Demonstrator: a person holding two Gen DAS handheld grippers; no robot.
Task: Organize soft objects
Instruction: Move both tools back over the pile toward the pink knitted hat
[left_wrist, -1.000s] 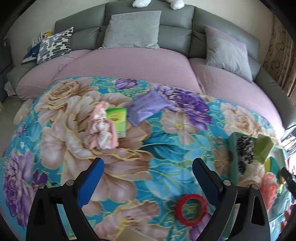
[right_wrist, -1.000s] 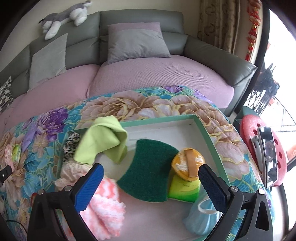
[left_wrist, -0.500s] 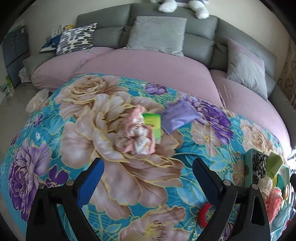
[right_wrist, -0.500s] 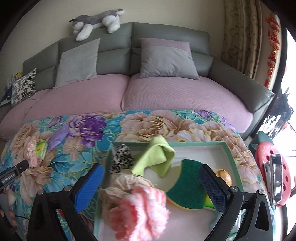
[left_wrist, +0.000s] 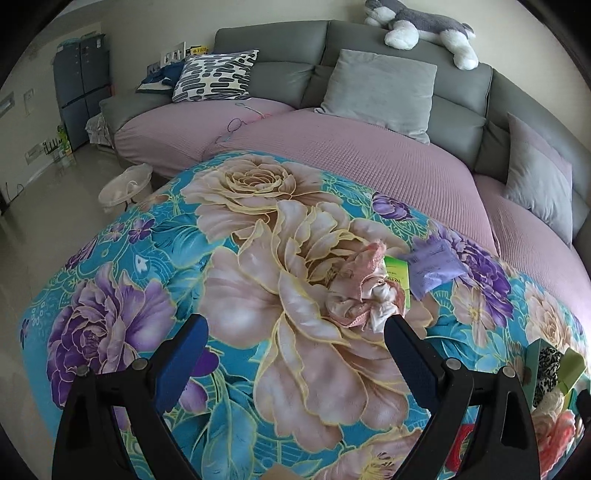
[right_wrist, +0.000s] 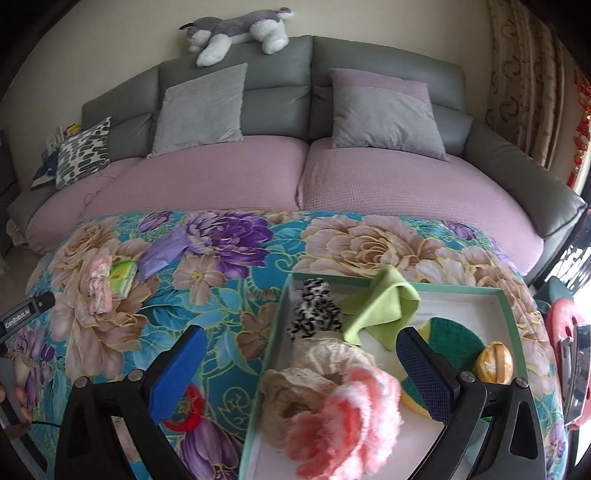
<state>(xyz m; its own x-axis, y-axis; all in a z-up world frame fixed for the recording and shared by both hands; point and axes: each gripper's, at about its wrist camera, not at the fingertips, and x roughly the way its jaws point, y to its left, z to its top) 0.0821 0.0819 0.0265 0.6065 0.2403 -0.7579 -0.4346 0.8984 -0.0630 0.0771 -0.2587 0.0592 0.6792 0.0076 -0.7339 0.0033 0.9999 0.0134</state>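
Note:
A crumpled pink and white cloth (left_wrist: 364, 293) lies on the floral blanket, just beyond my open, empty left gripper (left_wrist: 295, 338), towards its right finger. A green packet (left_wrist: 398, 277) and a purple pouch (left_wrist: 436, 267) lie beside the cloth. The cloth also shows in the right wrist view (right_wrist: 99, 280). My open, empty right gripper (right_wrist: 301, 356) hovers over the left edge of a green-rimmed tray (right_wrist: 506, 299). The tray holds a pink scrunchie (right_wrist: 347, 413), a cream scrunchie (right_wrist: 295, 384), a black-and-white scrunchie (right_wrist: 314, 310), a lime cloth (right_wrist: 380, 299), a green sponge (right_wrist: 454, 338) and an orange object (right_wrist: 495, 360).
A red ring (right_wrist: 188, 408) lies on the blanket left of the tray. A grey and pink sofa (right_wrist: 221, 173) with cushions stands behind, a plush dog (right_wrist: 236, 27) on its back. A white basket (left_wrist: 125, 182) stands on the floor at the left.
Both grippers have pulled back and turned left. The left view has swung away from the tray so the pink cloth sits near its right finger. The right gripper now sits over the tray's left edge.

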